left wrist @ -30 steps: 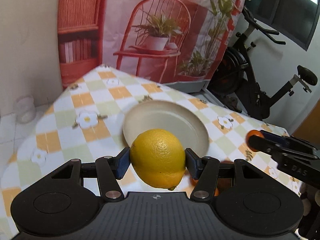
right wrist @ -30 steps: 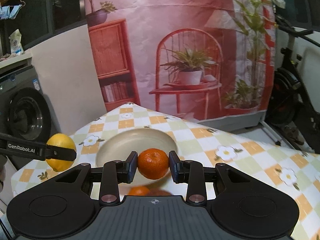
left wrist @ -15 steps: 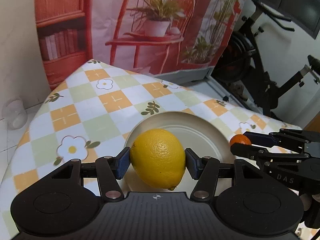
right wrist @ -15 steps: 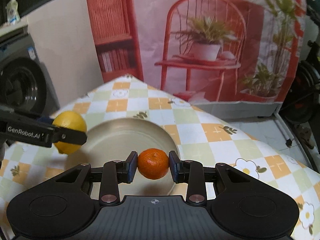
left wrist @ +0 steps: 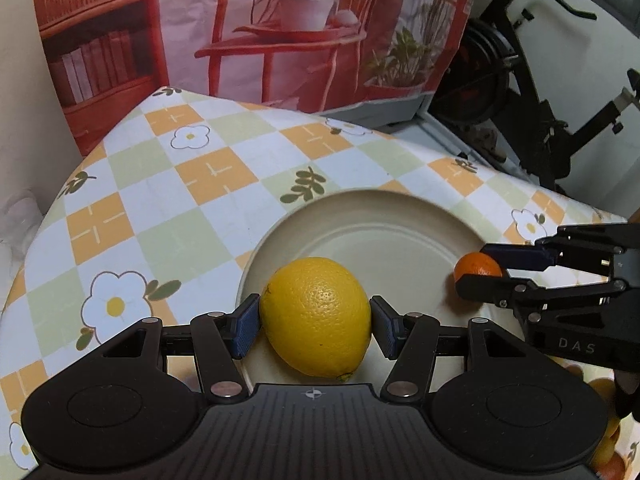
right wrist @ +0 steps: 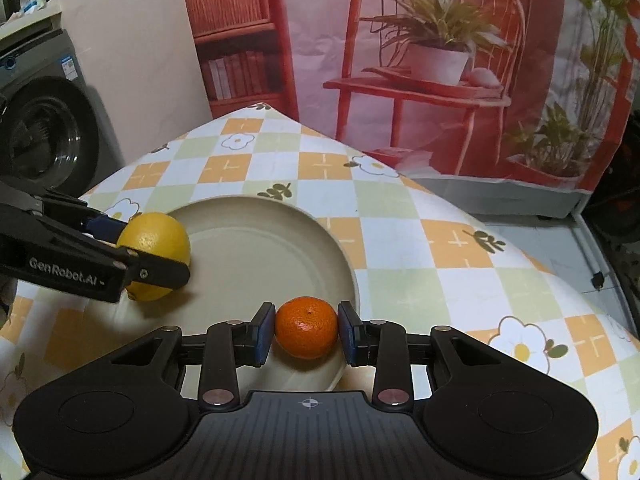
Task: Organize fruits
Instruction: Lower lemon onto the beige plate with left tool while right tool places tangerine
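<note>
**Both fruits now over the plate**

The left gripper point(left wrist: 316, 326) pinches the lemon point(left wrist: 316, 316) over the near left part of the cream plate point(left wrist: 380, 232), lower and closer in than a second ago. The right gripper point(right wrist: 307, 332) clamps the small orange point(right wrist: 307, 332) above the plate's right rim (earlier it hung higher, short of the dish). The checked tablecloth point(left wrist: 192, 216) fills more of both views.

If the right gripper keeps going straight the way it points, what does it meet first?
Probably the plate: the right gripper, shut on the tangerine, points over its near edge toward the far rim. The lemon sits well left of that line. Height above the plate is unclear.
</note>
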`<state>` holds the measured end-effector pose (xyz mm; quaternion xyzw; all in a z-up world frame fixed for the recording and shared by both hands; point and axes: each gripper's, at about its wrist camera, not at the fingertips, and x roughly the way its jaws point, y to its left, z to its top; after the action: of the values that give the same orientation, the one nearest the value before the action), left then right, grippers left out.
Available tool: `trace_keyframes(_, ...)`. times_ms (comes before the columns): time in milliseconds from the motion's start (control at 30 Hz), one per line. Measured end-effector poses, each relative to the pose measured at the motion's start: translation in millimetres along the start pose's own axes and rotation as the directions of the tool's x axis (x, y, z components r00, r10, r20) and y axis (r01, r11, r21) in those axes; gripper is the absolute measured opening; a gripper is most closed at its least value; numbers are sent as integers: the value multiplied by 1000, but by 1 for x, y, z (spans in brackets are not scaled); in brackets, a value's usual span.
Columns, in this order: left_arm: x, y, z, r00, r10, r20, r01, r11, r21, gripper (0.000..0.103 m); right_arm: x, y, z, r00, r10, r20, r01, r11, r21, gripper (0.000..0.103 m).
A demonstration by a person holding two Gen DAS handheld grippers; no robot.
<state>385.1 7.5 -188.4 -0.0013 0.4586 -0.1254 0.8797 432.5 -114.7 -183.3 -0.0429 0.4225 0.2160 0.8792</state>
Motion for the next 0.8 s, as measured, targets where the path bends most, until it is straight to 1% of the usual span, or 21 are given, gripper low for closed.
trace_keyframes(67,-1,0,-1,1000,2,0,-2,1000,0,61,2,0,0,1000,2,-15,-2,1000,0,32)
trace_keyframes(167,-1,-1,0,1000,7,5,-7,1000,1,61,0,3,0,1000,-16,-16,16,1000,-2,32)
trace_keyframes(300,-3,-3,-1,999,26,26,-26,1000,1,61,-6,5,2,1000,-31,-1,31,999,27,37)
trace_keyframes(433,-18,-3,-3,998,41,57,-40,999,-9,62,-22,9,0,999,-45,20,44,998,46,41)
trace_keyframes(533,-37,-6,-3,994,64,89,-62,998,-24,62,-44,10,-5,997,-58,55,54,995,79,41)
trace_keyframes(633,-62,-13,-6,989,76,130,-74,997,-19,62,-71,9,-14,993,-71,95,57,989,139,41)
trace_keyframes(800,-106,-29,-23,976,76,202,-76,997,-3,62,-120,12,-41,983,-107,146,70,969,239,41)
